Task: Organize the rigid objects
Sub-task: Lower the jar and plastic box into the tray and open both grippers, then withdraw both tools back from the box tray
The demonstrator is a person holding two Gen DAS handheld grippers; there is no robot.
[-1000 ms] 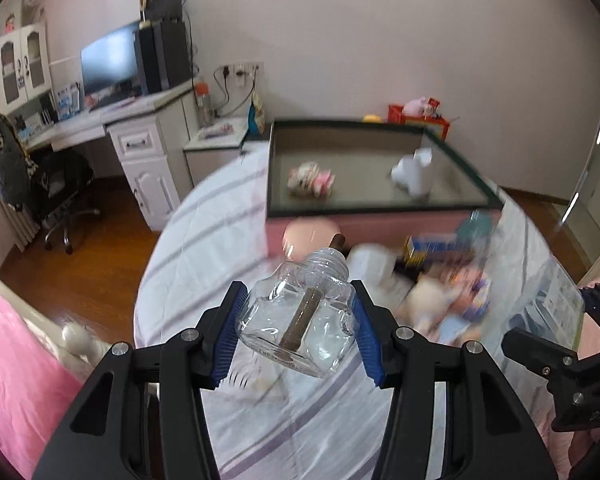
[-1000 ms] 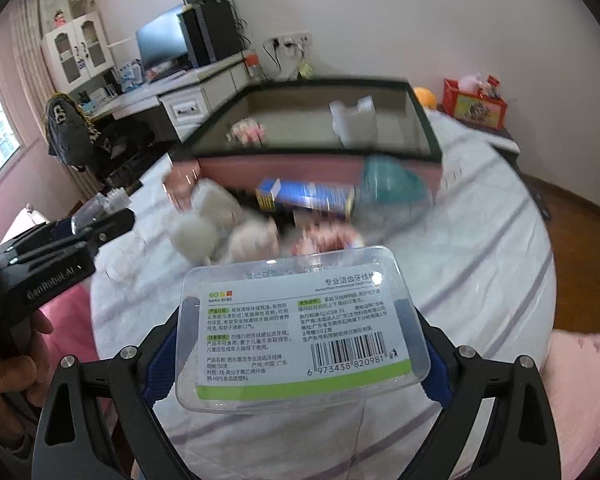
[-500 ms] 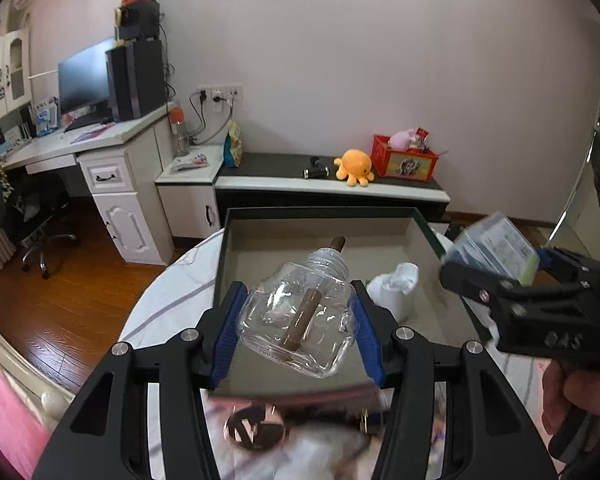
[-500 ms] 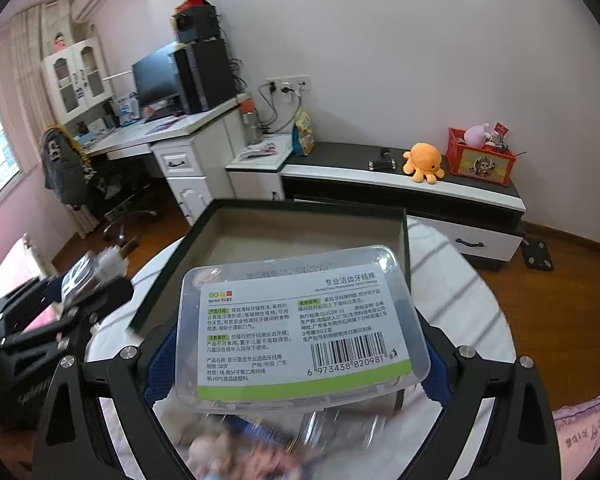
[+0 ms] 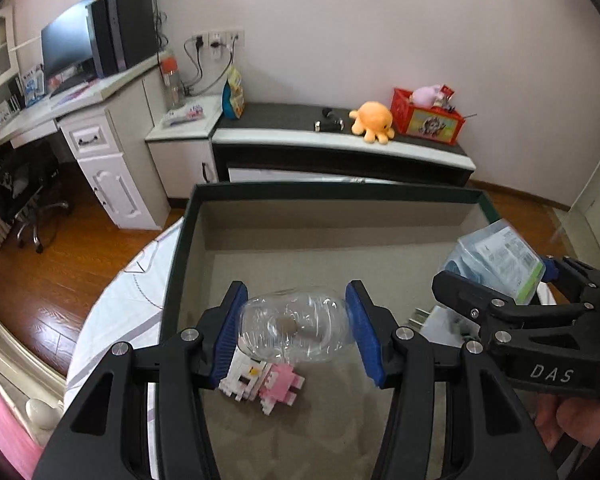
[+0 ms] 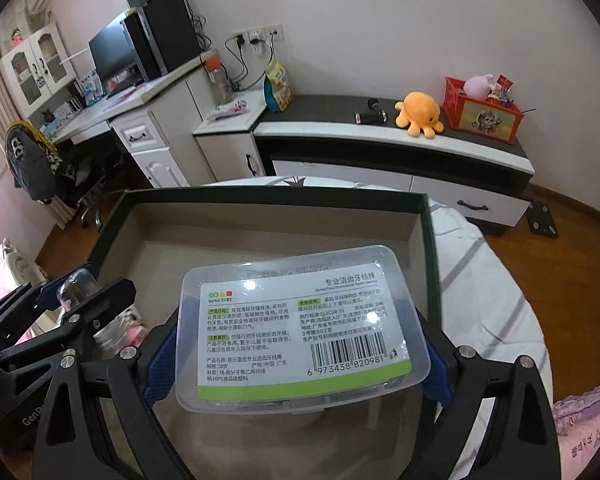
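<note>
Both tongs have come forward from above the cluttered bedspread and now hang over the open tray — the bottle has tipped from nose-up to lying flat between the pads, and the pile of loose items has dropped out of view. That reads as the carry being over and the set-down about to begin.

The left tongs are clenched on the clear bottle, held above the tray floor directly over a small pink-and-white block toy already lying there. The right tongs are clenched on the labelled plastic box, which hangs over the tray's right half.

Much is hard to read. The box fills the middle of the right view and hides the tray floor beneath it; a white object under the right tongs in the left view is mostly covered, so I cannot name it. The bottle's neck and stem are blurred through the plastic, and its height above the toy cannot be judged.
</note>
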